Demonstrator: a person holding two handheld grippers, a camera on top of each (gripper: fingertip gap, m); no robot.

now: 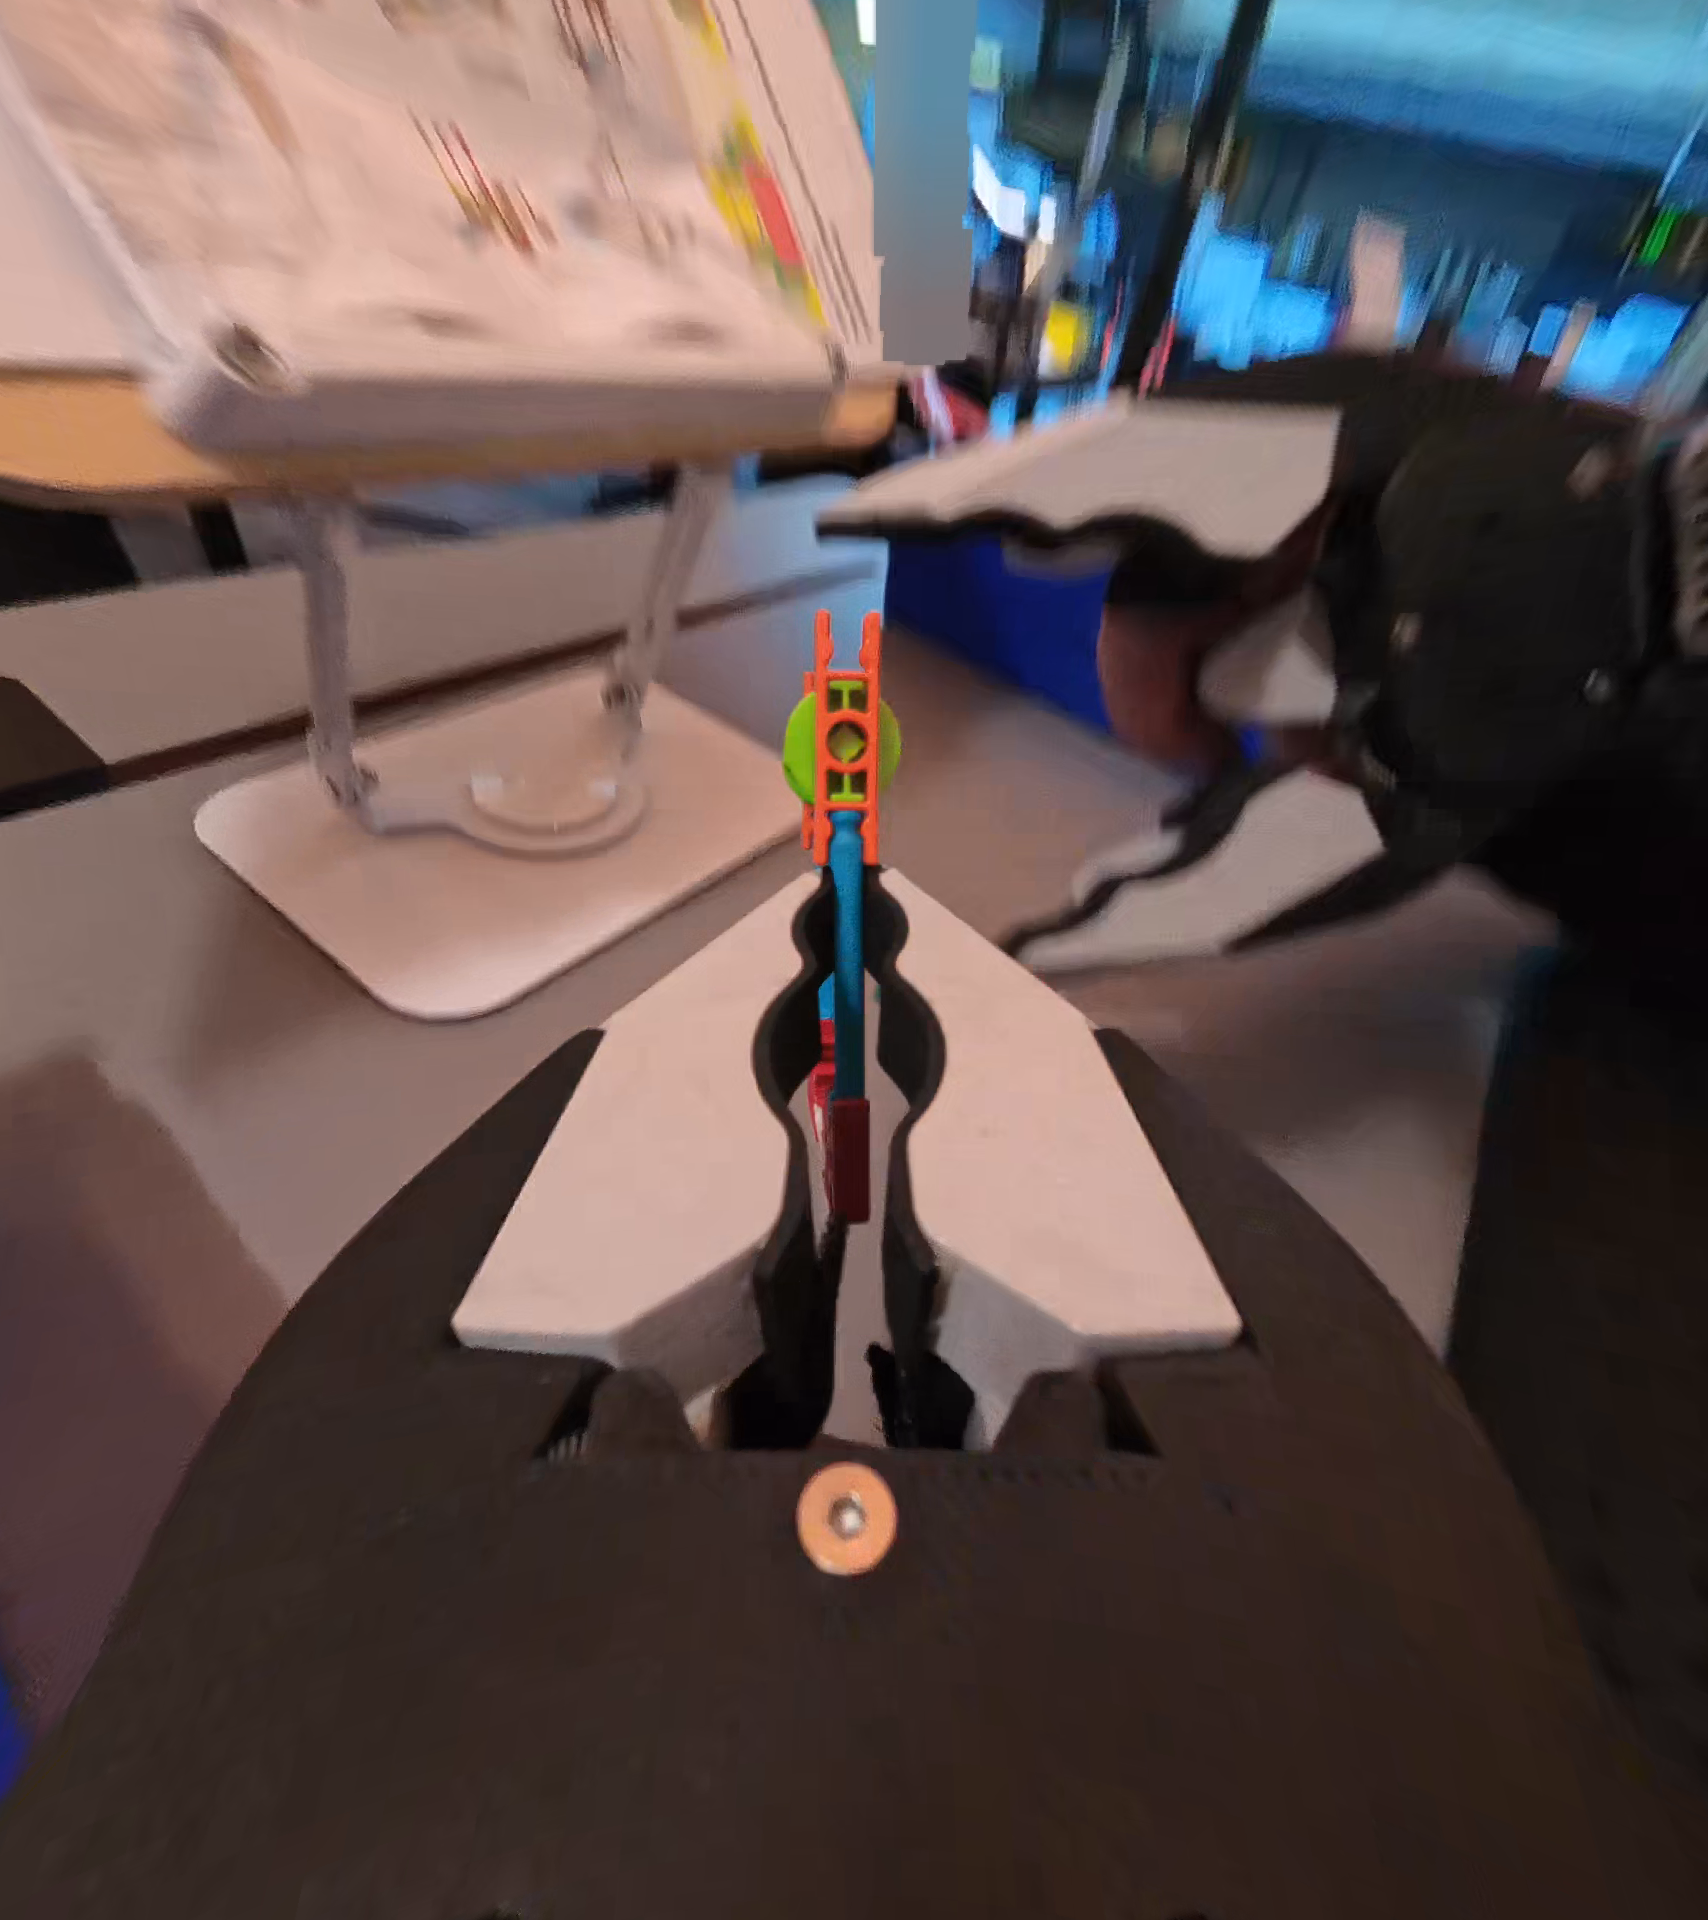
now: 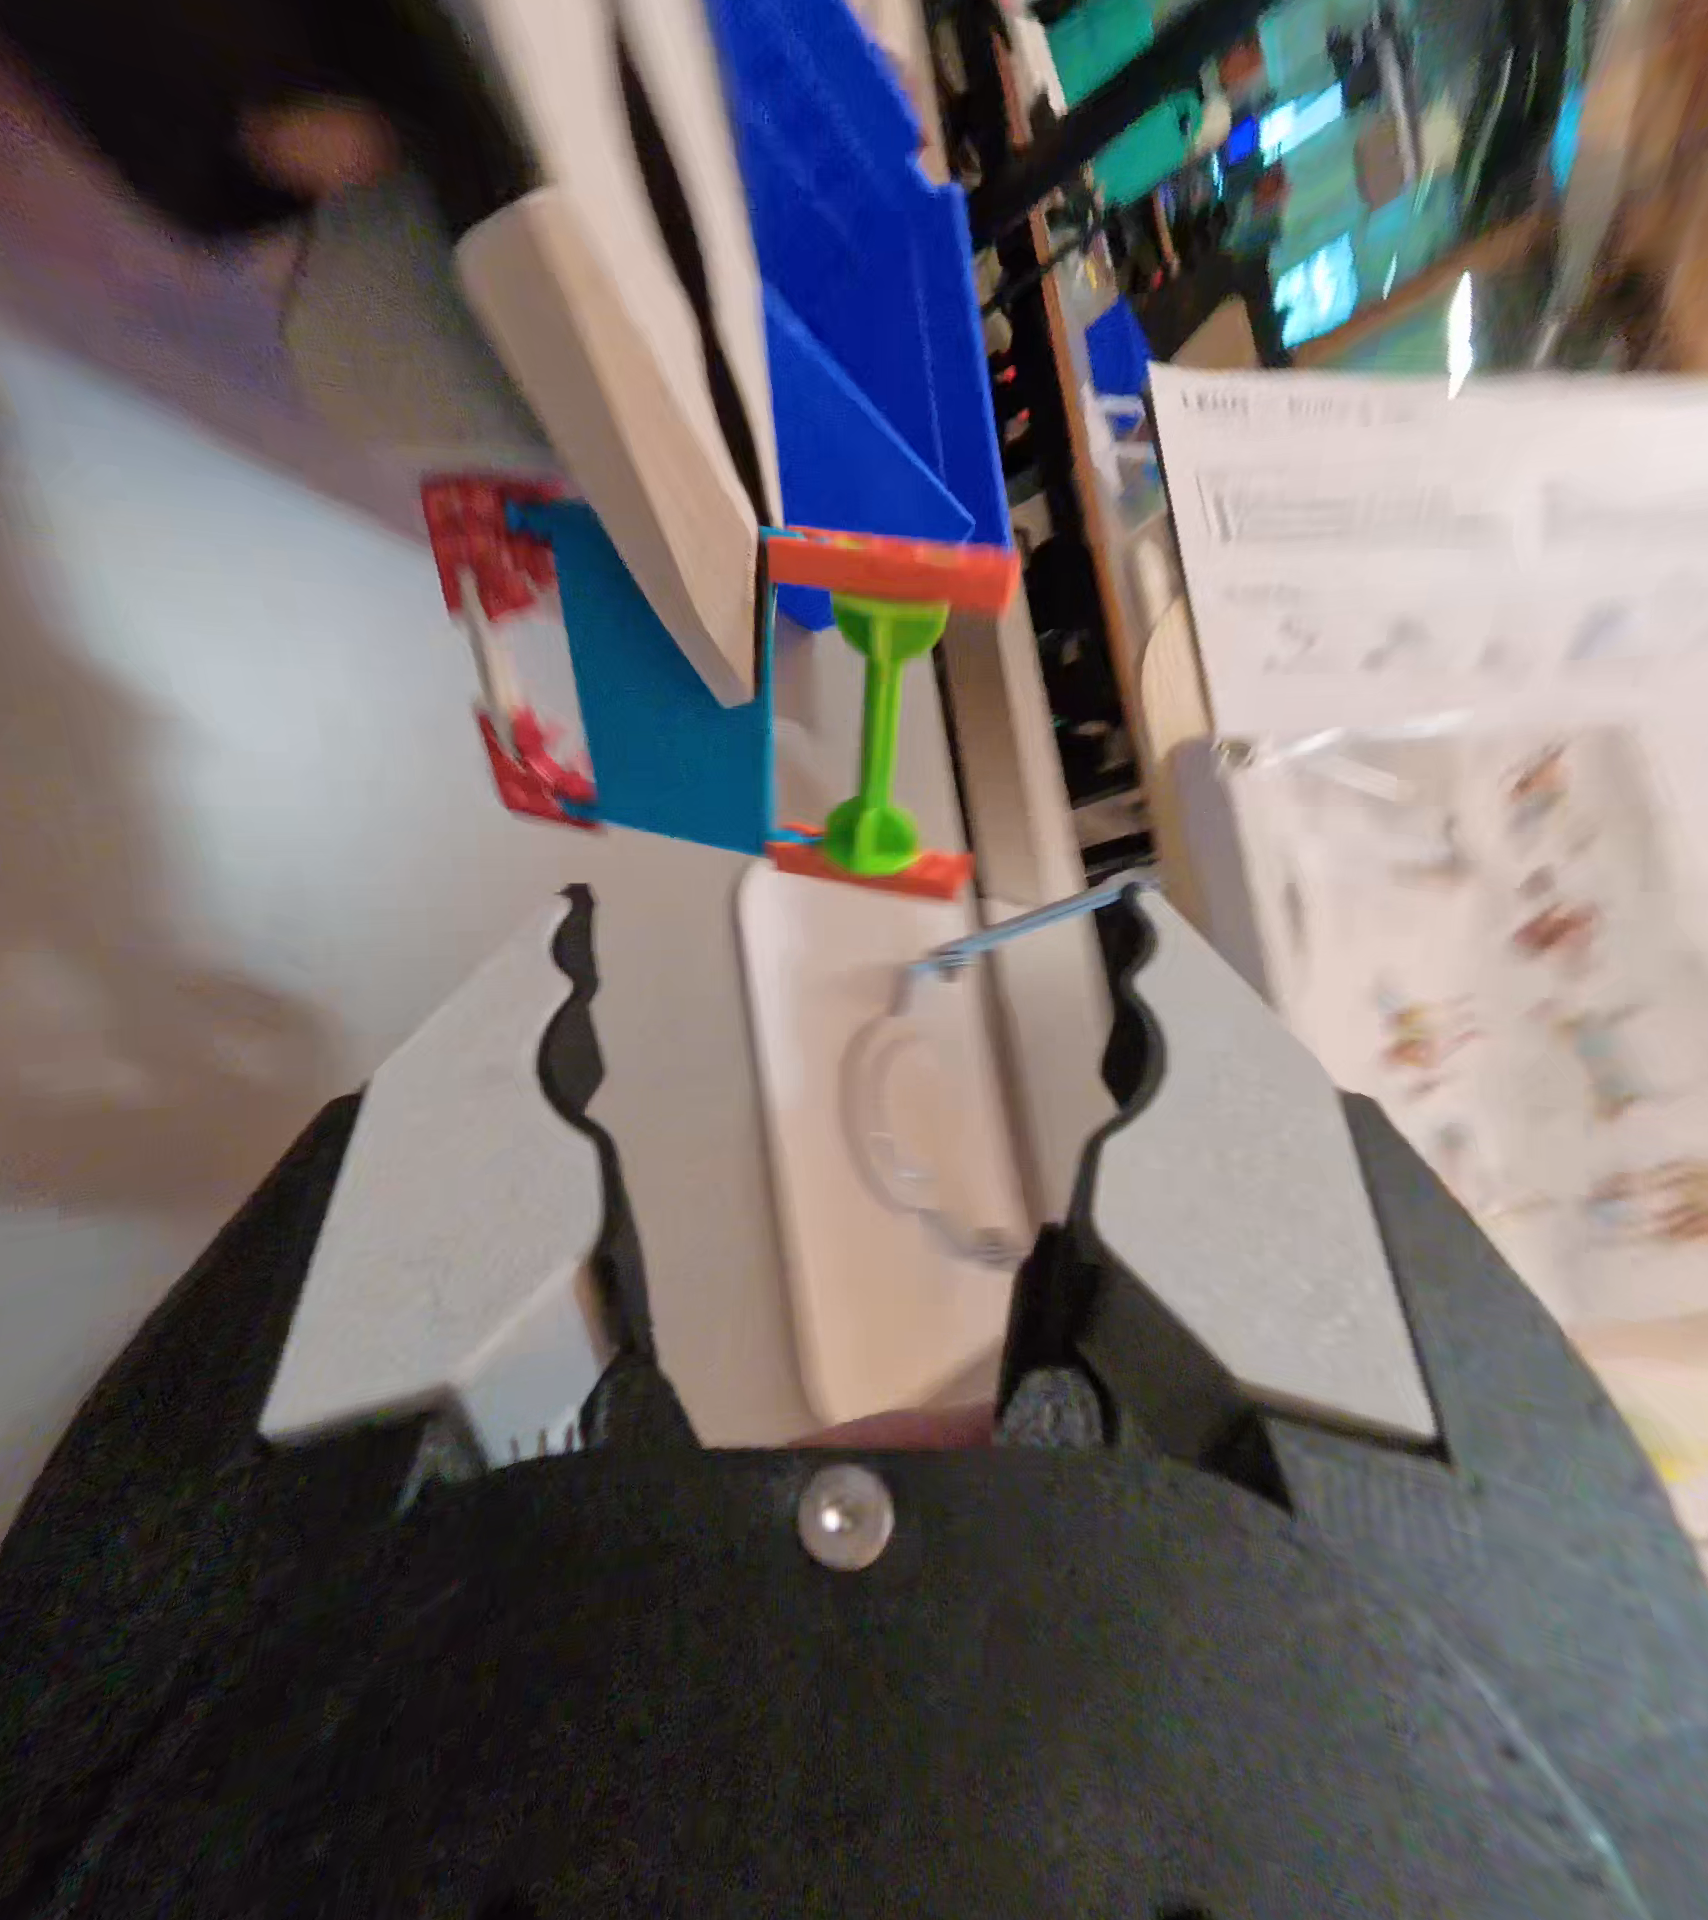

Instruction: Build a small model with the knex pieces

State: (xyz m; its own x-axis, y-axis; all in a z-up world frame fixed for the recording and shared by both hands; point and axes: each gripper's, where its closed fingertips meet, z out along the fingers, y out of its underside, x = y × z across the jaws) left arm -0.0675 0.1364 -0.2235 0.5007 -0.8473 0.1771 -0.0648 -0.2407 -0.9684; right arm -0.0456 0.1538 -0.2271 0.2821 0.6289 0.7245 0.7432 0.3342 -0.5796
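My left gripper (image 1: 848, 883) is shut on the blue panel (image 1: 850, 966) of a small toy assembly. An orange connector (image 1: 842, 727) and a green rod end (image 1: 798, 743) stick out past the fingertips, and a red piece (image 1: 848, 1153) sits between the pads. My right gripper (image 2: 850, 914) is open and empty. In the right wrist view the same assembly hangs just ahead of it: blue panel (image 2: 668, 717), green rod (image 2: 881, 727), orange connectors (image 2: 891, 566), red piece (image 2: 507, 644), pinched by the left gripper's white finger (image 2: 621, 436). The right gripper also shows open in the left wrist view (image 1: 1089, 727).
A white stand (image 1: 476, 862) holds a printed instruction sheet (image 1: 434, 177) over the grey table (image 1: 102, 966). The sheet shows at the right in the right wrist view (image 2: 1494, 665). Blue bins (image 2: 860, 343) stand behind. Shelving fills the blurred background. My left and right fingertips are right by each other.
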